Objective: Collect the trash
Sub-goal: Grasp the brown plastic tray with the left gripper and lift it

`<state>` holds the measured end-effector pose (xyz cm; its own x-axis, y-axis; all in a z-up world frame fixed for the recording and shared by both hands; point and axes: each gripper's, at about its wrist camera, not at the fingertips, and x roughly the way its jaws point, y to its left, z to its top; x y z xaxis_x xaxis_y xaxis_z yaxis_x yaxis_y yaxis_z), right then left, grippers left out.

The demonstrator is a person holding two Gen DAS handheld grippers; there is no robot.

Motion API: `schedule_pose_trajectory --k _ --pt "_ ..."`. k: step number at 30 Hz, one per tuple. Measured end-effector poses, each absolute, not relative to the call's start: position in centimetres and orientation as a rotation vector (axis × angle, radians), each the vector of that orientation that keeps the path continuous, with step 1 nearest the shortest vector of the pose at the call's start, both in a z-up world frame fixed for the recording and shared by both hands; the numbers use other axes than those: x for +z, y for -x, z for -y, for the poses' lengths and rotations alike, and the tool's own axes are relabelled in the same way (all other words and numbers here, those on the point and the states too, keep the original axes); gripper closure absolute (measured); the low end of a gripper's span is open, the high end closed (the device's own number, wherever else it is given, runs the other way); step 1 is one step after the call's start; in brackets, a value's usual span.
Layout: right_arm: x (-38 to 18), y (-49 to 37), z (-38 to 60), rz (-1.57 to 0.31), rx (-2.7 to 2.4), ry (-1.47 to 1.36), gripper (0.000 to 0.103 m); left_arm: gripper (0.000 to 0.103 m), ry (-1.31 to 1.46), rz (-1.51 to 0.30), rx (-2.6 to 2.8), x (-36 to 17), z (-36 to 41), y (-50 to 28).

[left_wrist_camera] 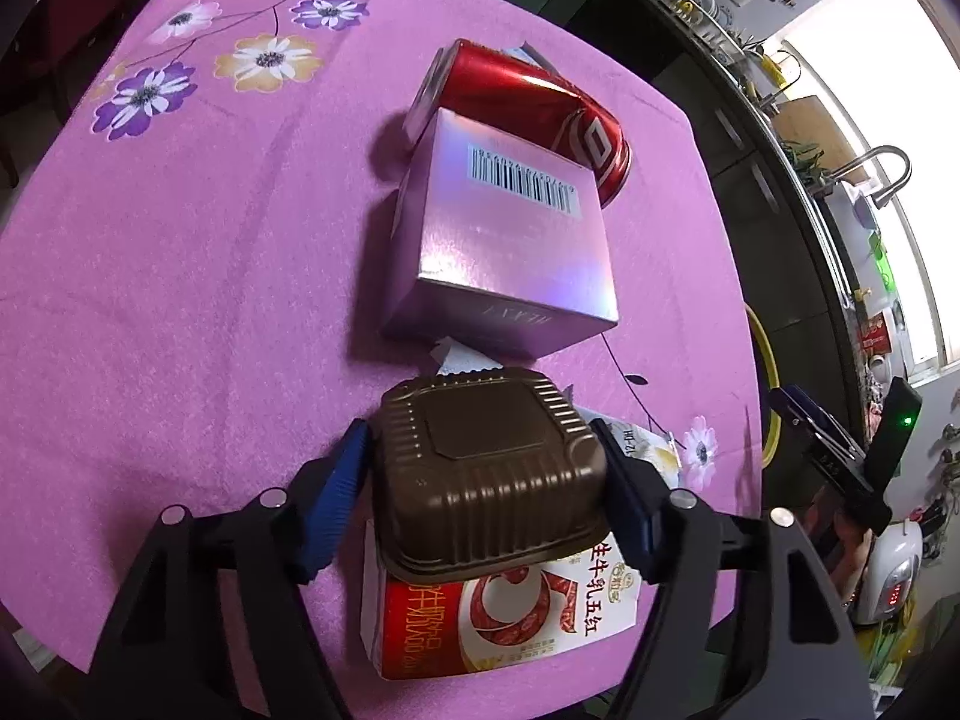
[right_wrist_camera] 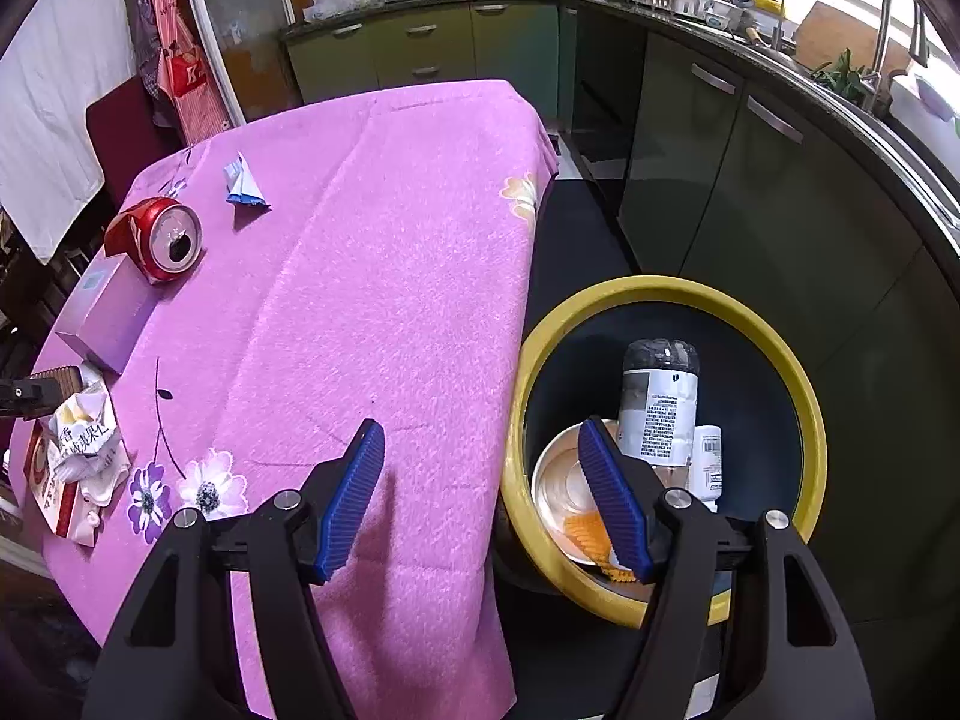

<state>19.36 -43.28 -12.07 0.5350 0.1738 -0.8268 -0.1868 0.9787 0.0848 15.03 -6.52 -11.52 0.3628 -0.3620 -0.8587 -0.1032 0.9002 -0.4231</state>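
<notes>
Left wrist: the left gripper [left_wrist_camera: 486, 483] was clamped on the brown tray [left_wrist_camera: 489, 468], which sat on a carton [left_wrist_camera: 498, 618] on the bench [left_wrist_camera: 180, 276]; a straight lift seemed best.

Right wrist: the right gripper [right_wrist_camera: 489, 498] stood apart, empty, beside the bin [right_wrist_camera: 810, 420].

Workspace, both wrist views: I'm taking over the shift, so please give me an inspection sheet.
Surface: table under a pink flowered cloth.
Job's things: brown tray upside down on a red carton; pink box; red can on its side; folded paper; crumpled wrapper; yellow-rimmed bin with bottles.
Clutter: nothing seen.
Grippers: left gripper has its fingers against the tray's sides; right gripper open, empty.
Cables: nothing seen.
Surroundings: kitchen cabinets, stove, sink.
</notes>
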Motion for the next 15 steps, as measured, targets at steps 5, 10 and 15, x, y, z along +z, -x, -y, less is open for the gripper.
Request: schedule_pose_trajectory --k 5,10,15 --pt "-11.9 -19.1 43.3 -0.979 0.216 0.011 0.036 0.043 0.422 -1.184 -0.176 -11.0 6.3 -14.8" --pt "-11.6 -18.8 43.3 -0.970 0.218 0.006 0.036 0.043 0.364 -1.154 -0.176 -9.8 5.9 -14.4" --pt "-11.1 -18.4 43.4 -0.956 0.216 0.003 0.036 0.043 0.274 -1.095 -0.202 -7.4 7.1 -14.0"
